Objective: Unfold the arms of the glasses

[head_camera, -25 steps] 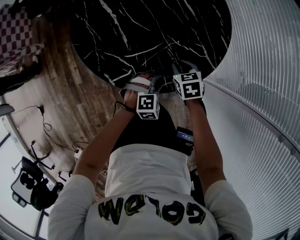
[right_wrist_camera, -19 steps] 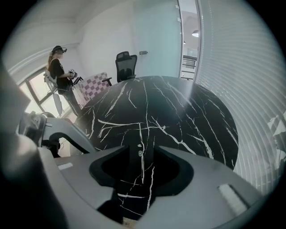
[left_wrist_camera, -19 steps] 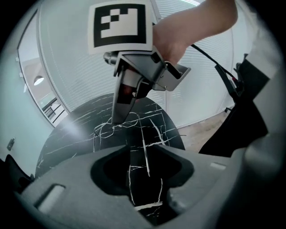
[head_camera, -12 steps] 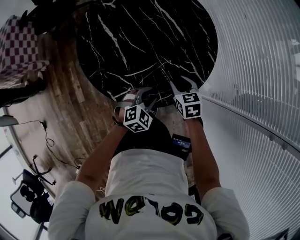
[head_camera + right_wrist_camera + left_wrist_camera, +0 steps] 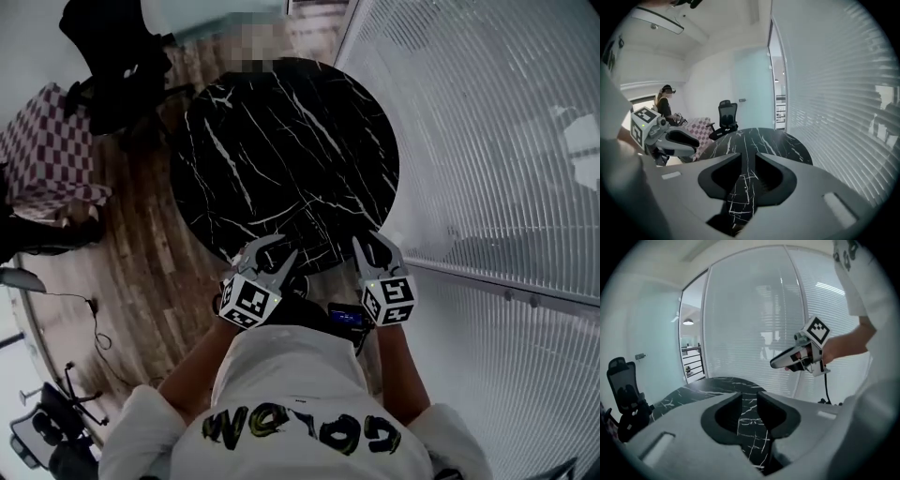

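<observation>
No unfolding step in hand, as I judge it: both grippers hang in the air near the person's chest, over the near rim of the surface. Left gripper [image 5: 270, 255]: jaws apart and closing, nothing between them; its own view shows only black marble through the gap. Right gripper [image 5: 373, 251]: same, jaws apart and closing on nothing, marble below.

Glasses: not in any view. The round black marble surface [image 5: 281, 141] looks bare. The head view is dim, though, so a thin dark frame might be lost against the veining. Their look, and whether the arms are folded or open, can't be told.

The next move calls for finding the glasses first and bringing both grippers down to them. One pair of jaws would then steady the frame at the front, and the other would swing an arm out at the hinge. It needs a light touch, since thin arms probably slip or twist.

Beyond the surface: an office chair [image 5: 726, 117], a checkered seat [image 5: 47, 155] and a slatted blind wall [image 5: 487, 141].
</observation>
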### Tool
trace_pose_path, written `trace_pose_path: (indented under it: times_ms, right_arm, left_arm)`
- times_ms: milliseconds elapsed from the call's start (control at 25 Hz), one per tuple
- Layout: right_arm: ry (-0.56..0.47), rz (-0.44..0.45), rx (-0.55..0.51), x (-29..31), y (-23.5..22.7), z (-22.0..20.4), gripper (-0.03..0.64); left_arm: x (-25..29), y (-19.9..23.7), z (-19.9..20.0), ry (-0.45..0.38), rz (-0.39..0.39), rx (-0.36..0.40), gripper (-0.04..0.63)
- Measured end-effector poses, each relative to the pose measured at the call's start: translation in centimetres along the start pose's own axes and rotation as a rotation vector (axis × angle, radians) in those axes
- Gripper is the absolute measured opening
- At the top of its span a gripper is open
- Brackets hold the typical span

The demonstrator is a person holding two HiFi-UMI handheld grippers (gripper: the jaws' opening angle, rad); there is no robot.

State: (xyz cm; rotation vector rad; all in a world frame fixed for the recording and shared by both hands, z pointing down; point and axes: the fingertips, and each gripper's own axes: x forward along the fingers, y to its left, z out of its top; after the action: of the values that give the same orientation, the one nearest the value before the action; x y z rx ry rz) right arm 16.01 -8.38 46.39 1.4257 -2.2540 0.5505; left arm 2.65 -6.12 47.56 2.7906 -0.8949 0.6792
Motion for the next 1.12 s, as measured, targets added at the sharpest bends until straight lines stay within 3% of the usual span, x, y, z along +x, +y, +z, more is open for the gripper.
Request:
trace_pose_path:
  times_ms: [520,800,1120]
  right_arm:
    - [-0.285,0.084,-0.029,-8.9,6.5,13.5,0.041]
    - [-0.38,0.16,-0.035,-11.4,9.7,17.4,0.021]
    - [-0.426,0.238,-0.032,-13.3,12.5,19.7,0.011]
  left_arm:
    - [-7.2,-0.7,15.9,-0.312,0.003,-0.056,0.03]
    - [-10.1,-1.2,19.9,-0.422,0.008,-0.026,0.006]
    - [-12.0,-2.4,23.1,-0.477,-0.027,-0.063,0.005]
